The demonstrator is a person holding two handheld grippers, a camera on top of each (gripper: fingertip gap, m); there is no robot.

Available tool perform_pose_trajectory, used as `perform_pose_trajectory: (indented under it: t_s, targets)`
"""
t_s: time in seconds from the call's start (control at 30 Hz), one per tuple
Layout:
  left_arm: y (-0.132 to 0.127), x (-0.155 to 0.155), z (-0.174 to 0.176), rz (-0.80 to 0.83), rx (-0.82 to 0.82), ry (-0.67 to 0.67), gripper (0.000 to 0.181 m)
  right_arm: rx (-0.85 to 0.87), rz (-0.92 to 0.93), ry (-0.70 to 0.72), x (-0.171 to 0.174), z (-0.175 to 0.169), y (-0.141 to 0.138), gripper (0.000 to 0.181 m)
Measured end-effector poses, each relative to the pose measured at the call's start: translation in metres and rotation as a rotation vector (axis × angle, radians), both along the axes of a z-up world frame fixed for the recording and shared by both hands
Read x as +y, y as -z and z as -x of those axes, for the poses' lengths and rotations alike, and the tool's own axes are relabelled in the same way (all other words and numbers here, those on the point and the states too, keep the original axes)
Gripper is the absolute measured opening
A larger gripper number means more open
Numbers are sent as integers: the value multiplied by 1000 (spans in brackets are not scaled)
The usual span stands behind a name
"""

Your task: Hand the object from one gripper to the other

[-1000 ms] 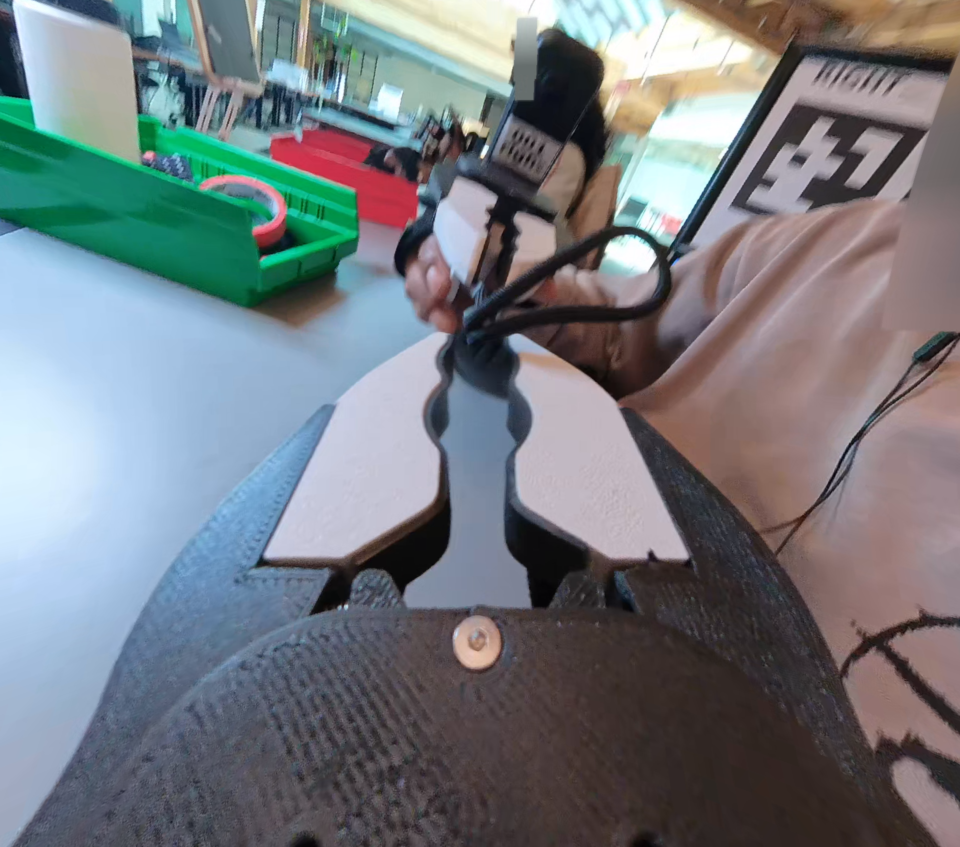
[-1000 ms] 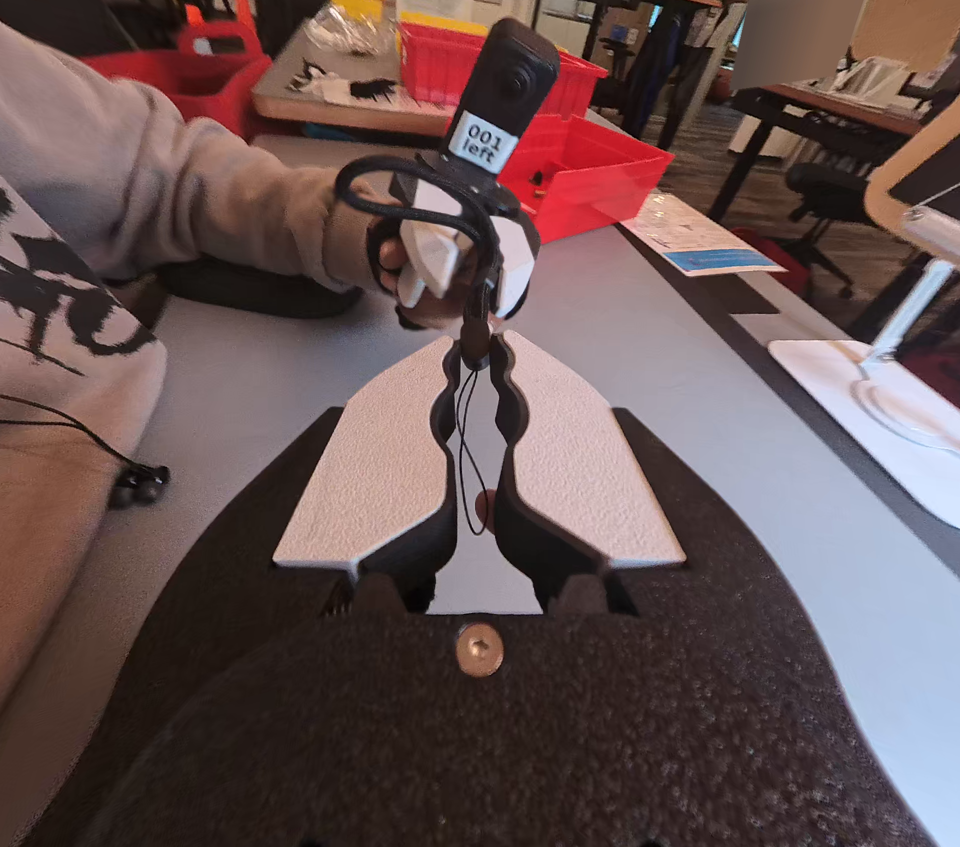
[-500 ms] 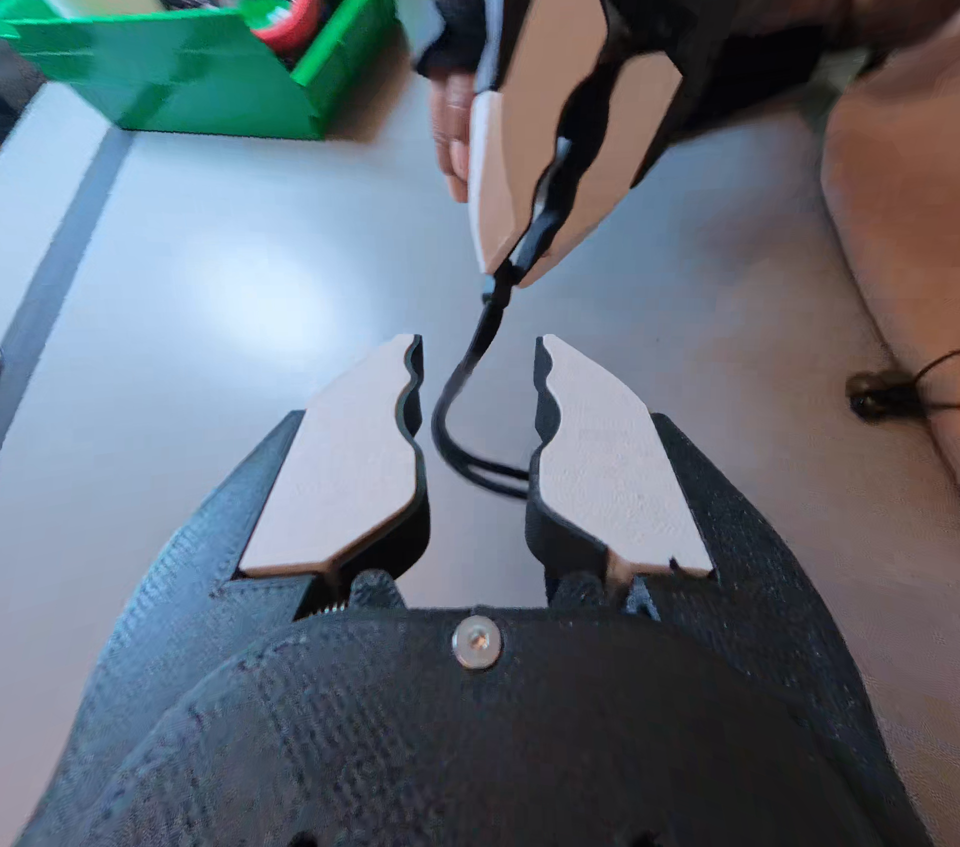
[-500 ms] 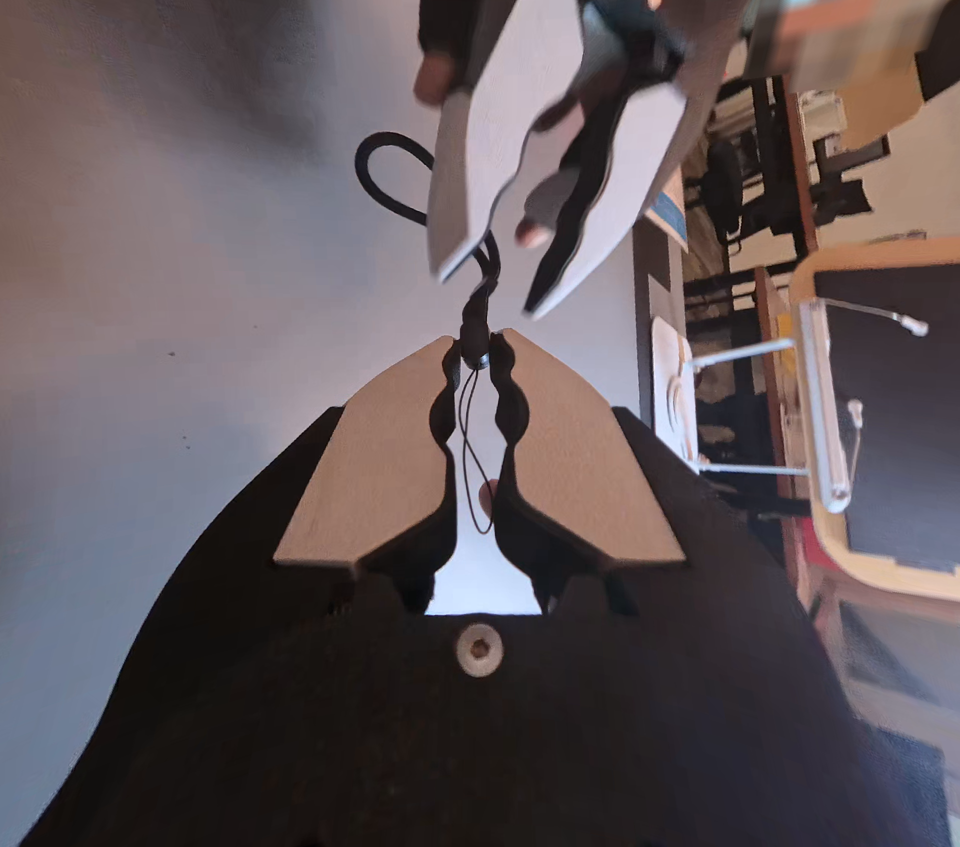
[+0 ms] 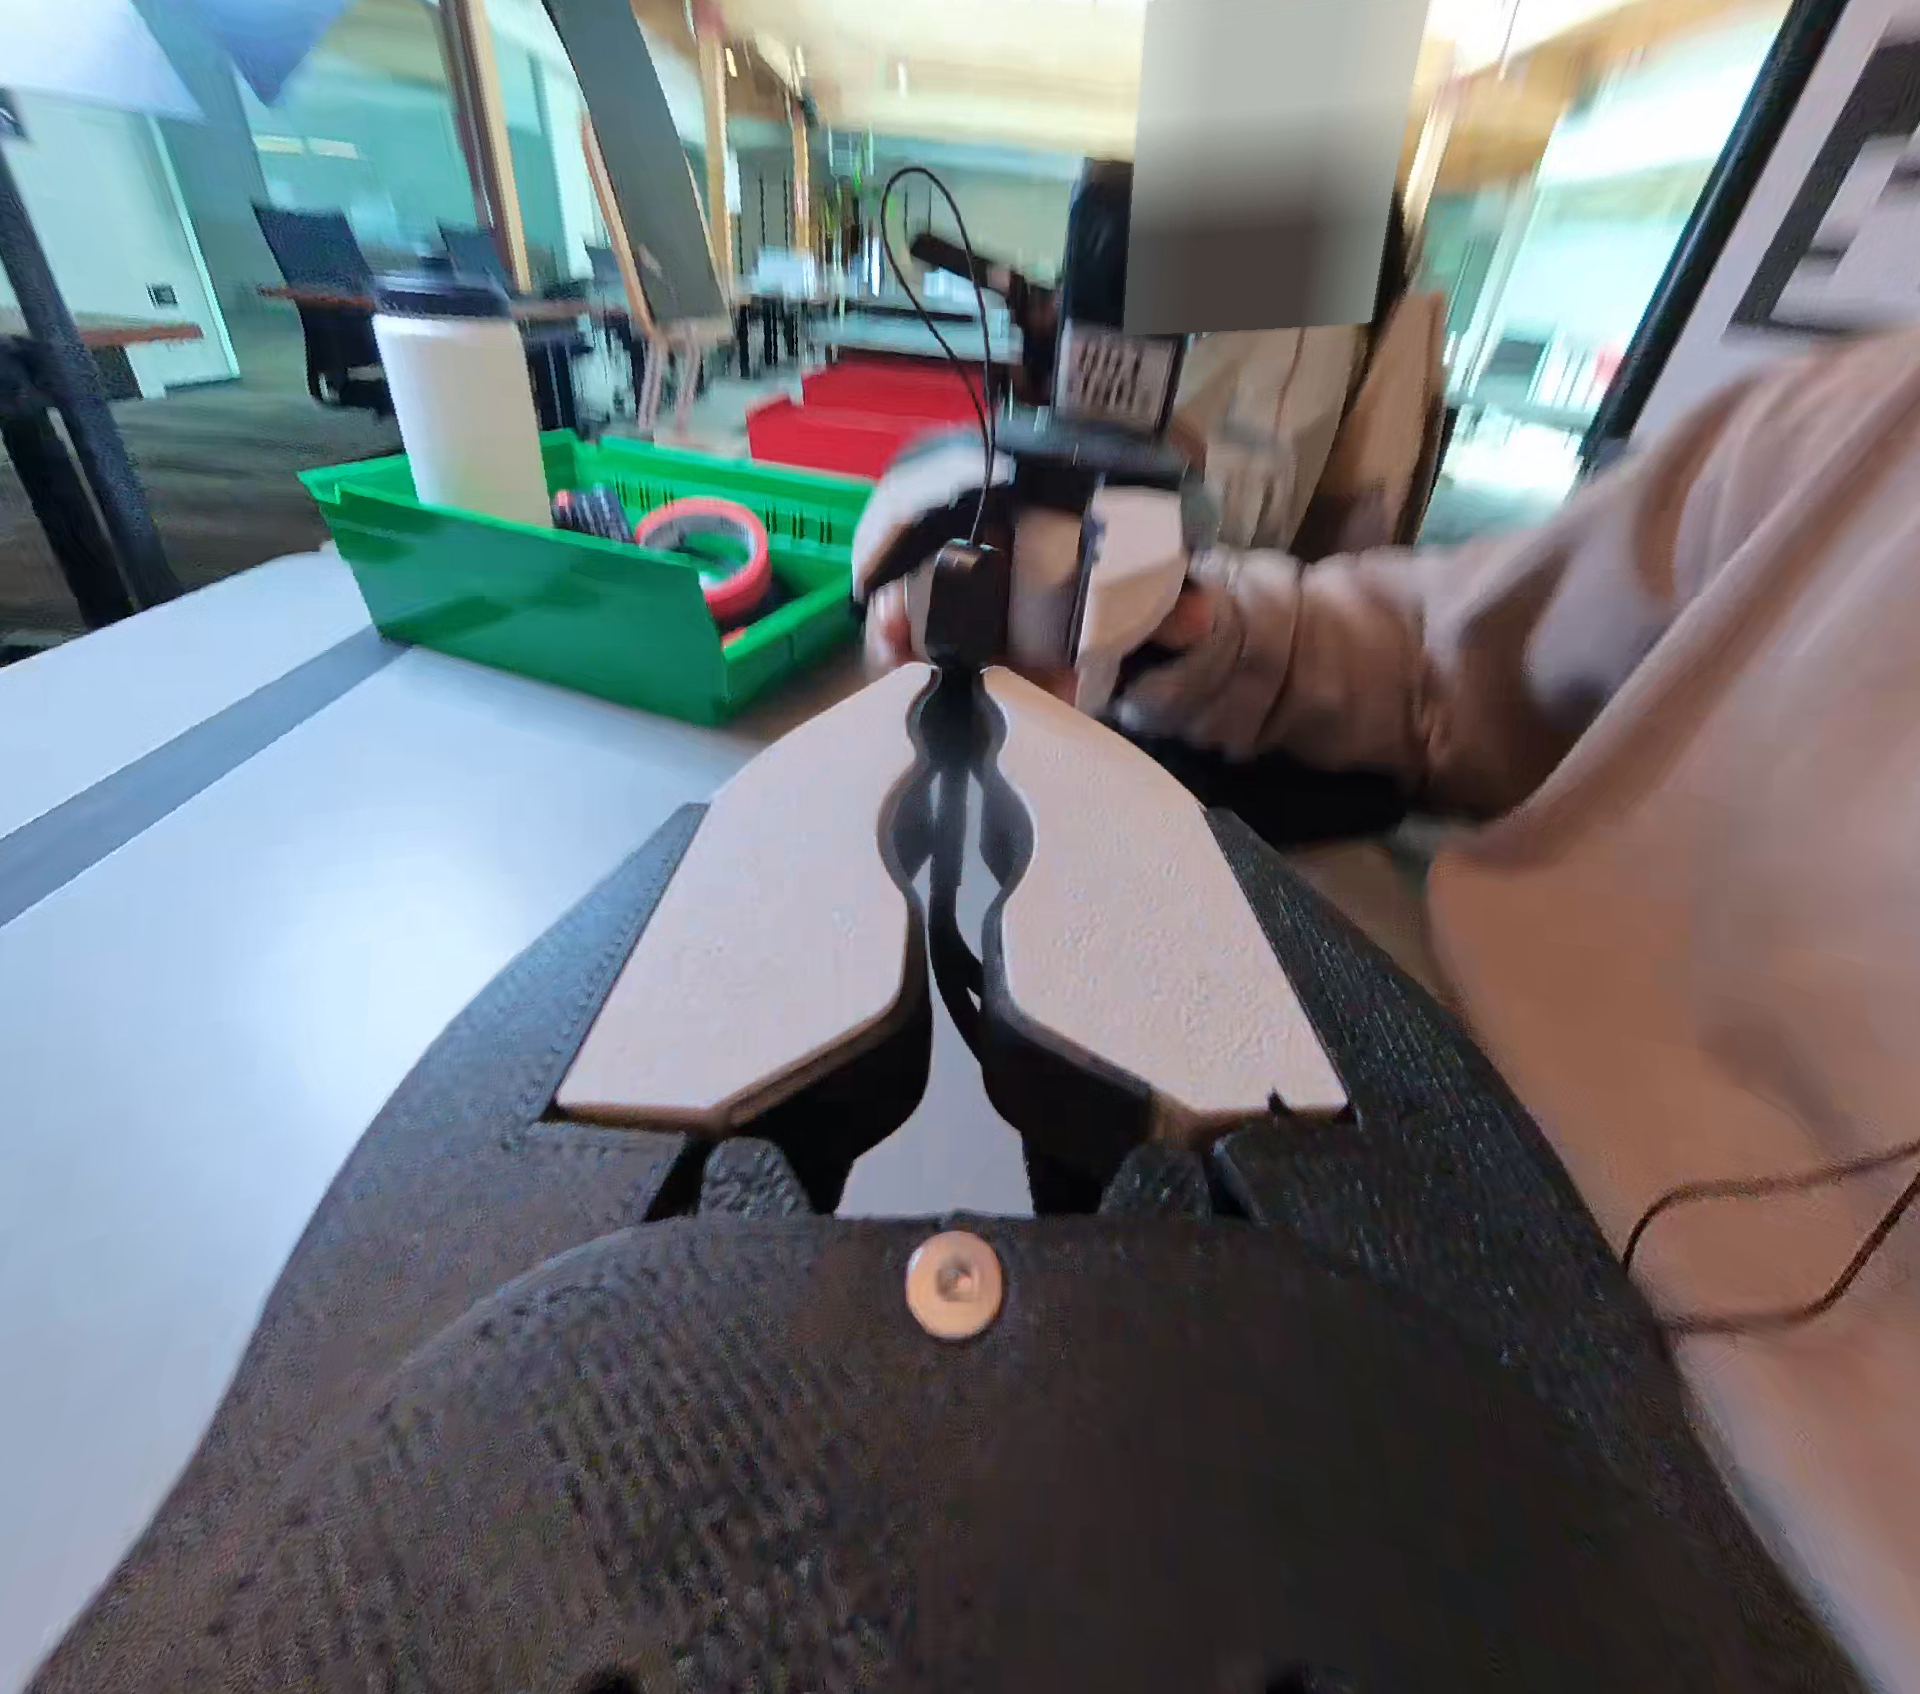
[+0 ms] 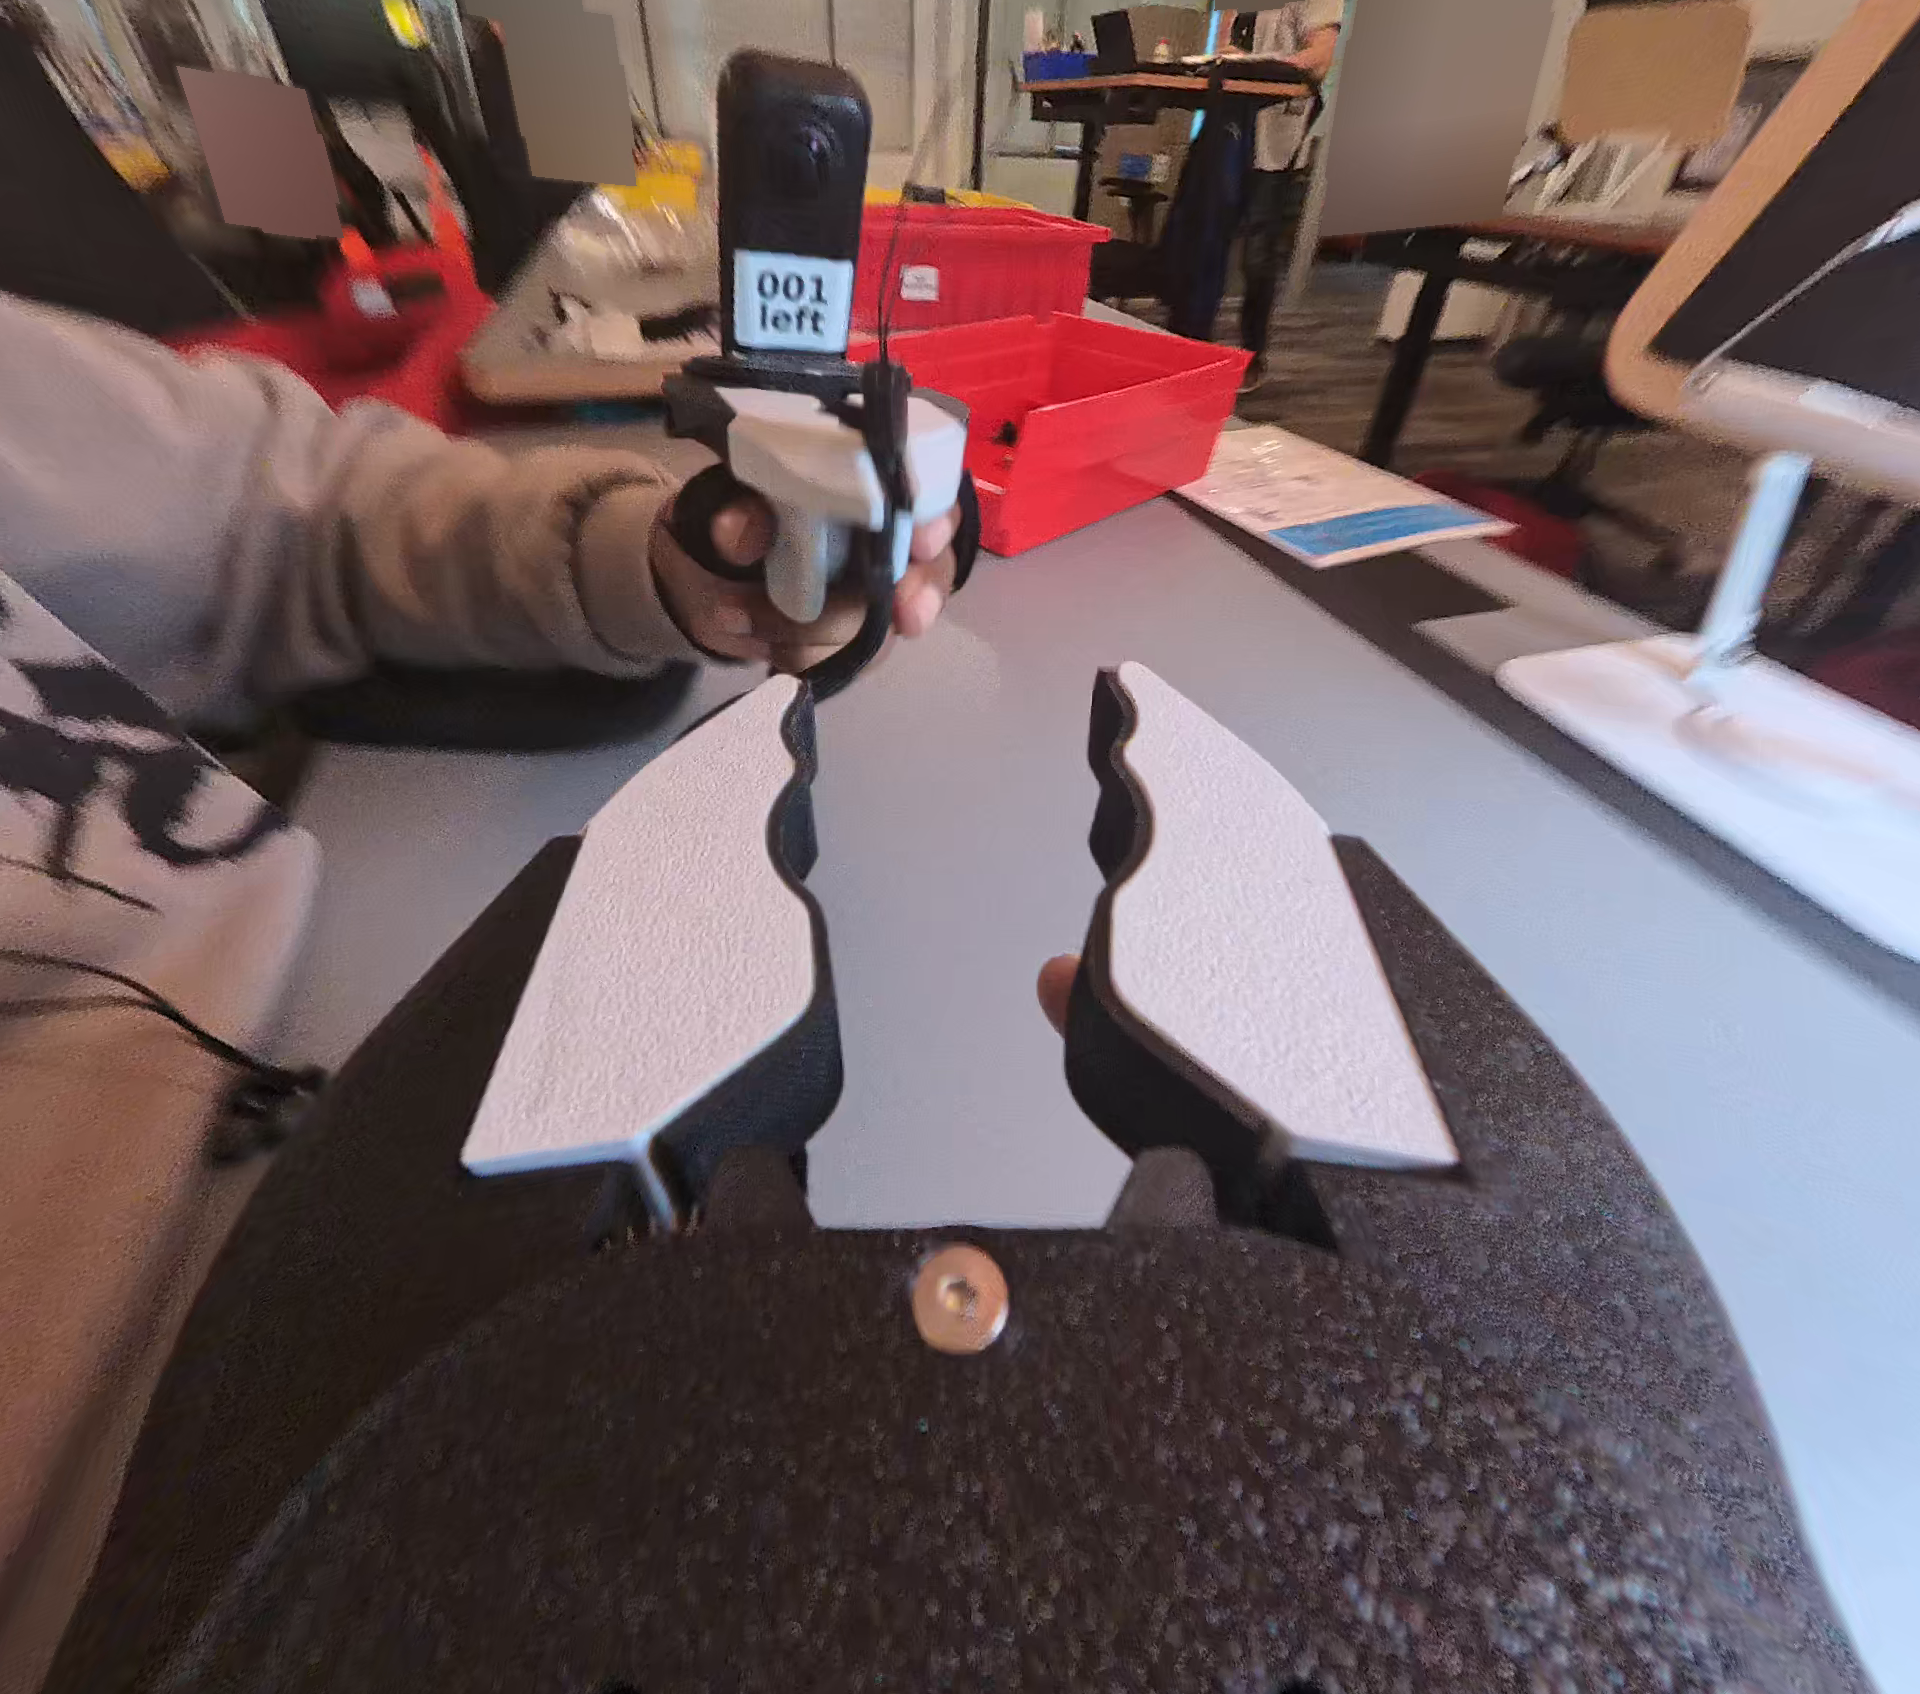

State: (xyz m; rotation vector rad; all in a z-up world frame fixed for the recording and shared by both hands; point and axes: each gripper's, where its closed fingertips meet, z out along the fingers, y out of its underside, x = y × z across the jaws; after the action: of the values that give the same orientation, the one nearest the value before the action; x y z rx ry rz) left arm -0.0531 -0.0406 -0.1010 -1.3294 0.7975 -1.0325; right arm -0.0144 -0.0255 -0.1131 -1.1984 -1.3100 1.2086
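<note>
— Starting at the left: how is the left gripper (image 5: 954,688) seen?

— Its jaws are pressed together on a black strap (image 5: 948,823), which is pinched between the wavy inner edges. A dark bead and a thin cord are seen rising just beyond the tips. A green bin (image 5: 582,595) is seen past the left jaw, on the grey table (image 5: 208,917).

— And the right gripper (image 6: 951,688)?

— Its jaws are held wide apart, with nothing between them. The strap's loop (image 6: 852,657) is seen just beyond the left jaw's tip, hanging from the other gripper. A red bin (image 6: 1091,439) is seen beyond the tips.
</note>
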Motion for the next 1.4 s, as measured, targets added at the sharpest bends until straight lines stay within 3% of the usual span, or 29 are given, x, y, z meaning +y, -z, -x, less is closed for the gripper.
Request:
perform_pose_trajectory:
  t_s: [0.1, 0.23, 0.3, 0.33, 0.37, 0.53, 0.67, 0.87, 1.1, 1.4]
  targets:
    - [-22, 2, 12, 44, -227, -8, 3, 13, 277, -114, -17, 16, 11, 53]
    - [-21, 1, 3, 63, -291, -27, 4, 2, 456, -189, -47, 47, 30, 57]
    - [-17, 1, -6, 31, -253, -48, 4, 15, 514, -194, -51, 56, 31, 38]
    - [-17, 1, -8, 13, -236, -57, 4, 5, 518, -180, -48, 57, 33, 14]
    - [-18, 1, -9, 5, -228, -60, 4, 5, 507, -152, -42, 57, 33, 4]
    - [-10, 10, 5, 58, -137, -94, 4, -33, 422, -103, -22, 40, 32, 3]
    - [-5, 20, 30, 87, -35, -131, 25, -179, 291, -41, -7, 24, 41, 3]
    - [-15, 28, 73, 63, 49, -243, 31, -295, 95, 78, 16, 9, 50, 3]
    - [-11, 9, 52, 280, -96, 51, 40, -355, -2, 122, 19, 11, 63, 3]
    - [3, -6, 35, 281, 10, 137, 31, -379, -43, 174, 31, 7, 68, 3]
